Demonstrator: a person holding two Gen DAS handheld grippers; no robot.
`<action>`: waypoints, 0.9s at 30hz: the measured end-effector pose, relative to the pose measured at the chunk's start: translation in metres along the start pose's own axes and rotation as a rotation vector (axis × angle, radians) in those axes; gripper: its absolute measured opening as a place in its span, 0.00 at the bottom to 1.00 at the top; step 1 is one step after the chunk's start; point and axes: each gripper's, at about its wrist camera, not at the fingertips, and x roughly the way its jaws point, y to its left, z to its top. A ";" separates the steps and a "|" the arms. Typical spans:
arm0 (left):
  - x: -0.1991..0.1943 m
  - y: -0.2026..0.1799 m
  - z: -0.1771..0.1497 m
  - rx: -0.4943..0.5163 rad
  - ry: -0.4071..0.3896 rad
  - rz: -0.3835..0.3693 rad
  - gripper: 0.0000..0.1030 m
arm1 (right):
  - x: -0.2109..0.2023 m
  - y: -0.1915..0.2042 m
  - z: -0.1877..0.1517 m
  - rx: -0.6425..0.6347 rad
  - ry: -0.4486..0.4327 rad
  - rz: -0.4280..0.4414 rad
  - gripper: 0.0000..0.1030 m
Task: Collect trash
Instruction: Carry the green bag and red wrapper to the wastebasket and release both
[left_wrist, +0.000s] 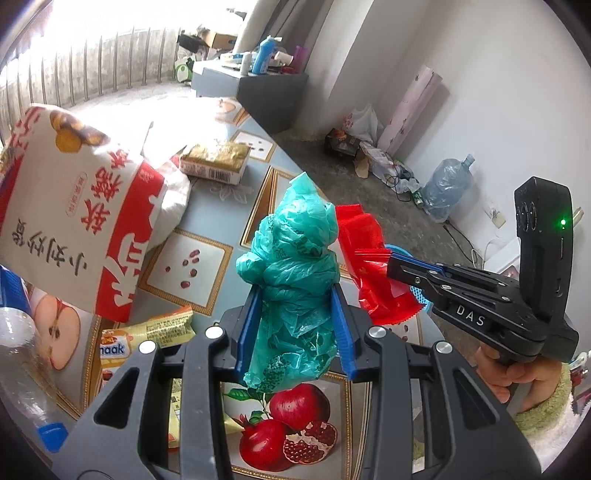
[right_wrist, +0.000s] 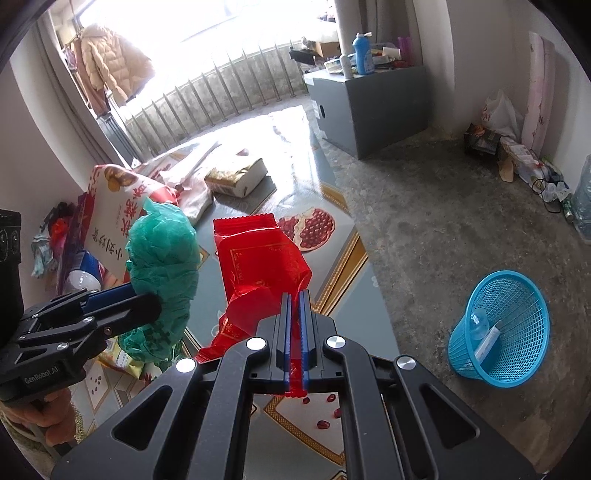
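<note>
Left gripper (left_wrist: 295, 325): nearest to its camera; the blue pads stand partly apart and press both sides of a crumpled green plastic bag (left_wrist: 291, 266), which rises above the fingers and hangs a little below them.
Right gripper (right_wrist: 294, 332): the pads are almost together, clenched on a thin red wrapper (right_wrist: 258, 266); the wrapper stands up and leans to the left above the fingers, and a small end comes out below them.
Two grippers: in the left camera the right gripper (left_wrist: 397, 260) comes in from the right, and its red wrapper (left_wrist: 364, 258) is just beside the green bag.
Hands: a hand (left_wrist: 517, 380) with a pale green fluffy sleeve holds the right gripper's handle.
Table (left_wrist: 207, 229): covered with a blue-grey cloth printed with pomegranates in gold frames; both bags are held above it.
On the table: a tall white and red snack bag (left_wrist: 74, 206) at the left, a gold-topped box (left_wrist: 216, 162) farther away, a yellow snack packet (left_wrist: 155, 328) near.
Floor: grey concrete at the right of the table.
Trash basket (right_wrist: 502, 332): blue mesh, on the floor at the right, tilted, with a few small things inside.
Room, far: a grey cabinet (right_wrist: 369, 107) with bottles on top, a railing with bright light behind it, a large water bottle (left_wrist: 447, 184) by the white wall.
</note>
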 end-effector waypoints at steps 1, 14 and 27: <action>-0.002 -0.001 0.001 0.004 -0.006 0.003 0.34 | -0.002 -0.001 0.000 0.001 -0.005 -0.001 0.04; -0.020 -0.018 0.002 0.045 -0.058 0.055 0.34 | -0.024 -0.005 -0.001 0.009 -0.055 -0.004 0.04; -0.015 -0.060 0.020 0.166 -0.068 0.059 0.34 | -0.057 -0.052 -0.013 0.108 -0.146 -0.060 0.04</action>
